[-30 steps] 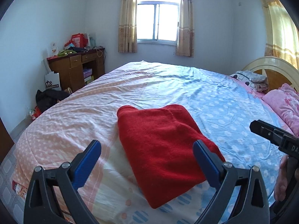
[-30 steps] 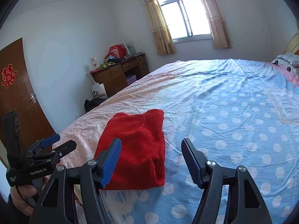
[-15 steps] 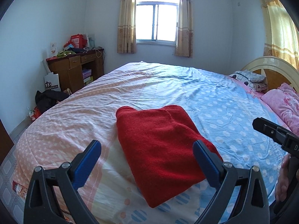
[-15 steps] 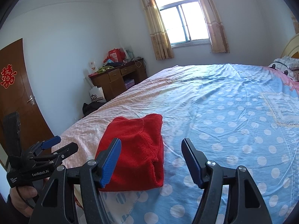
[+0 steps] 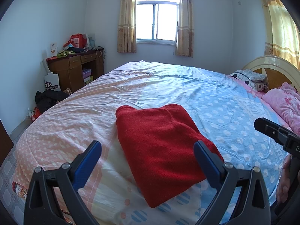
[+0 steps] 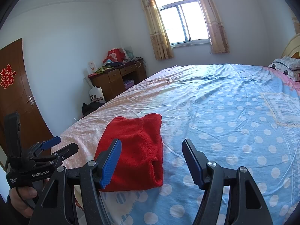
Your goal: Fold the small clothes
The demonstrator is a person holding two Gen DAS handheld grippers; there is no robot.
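A red knitted garment (image 5: 161,146) lies folded into a flat rectangle on the bed near its front edge; it also shows in the right wrist view (image 6: 135,150). My left gripper (image 5: 148,161) is open and empty, held above and just short of the garment. My right gripper (image 6: 151,159) is open and empty, held above the garment's right side. The right gripper's body shows at the right edge of the left wrist view (image 5: 277,135), and the left gripper shows at the lower left of the right wrist view (image 6: 48,150).
The bed (image 5: 187,86) has a pink and blue dotted cover. Pink pillows (image 5: 281,101) and a headboard (image 5: 270,65) are at the right. A wooden desk (image 5: 75,69) with clutter stands at the far left, dark bags (image 5: 48,99) on the floor, a brown door (image 6: 13,97) at the left.
Both grippers have drawn back and risen slightly from the garment, so it sits a little lower in both views. The garment itself has not moved.
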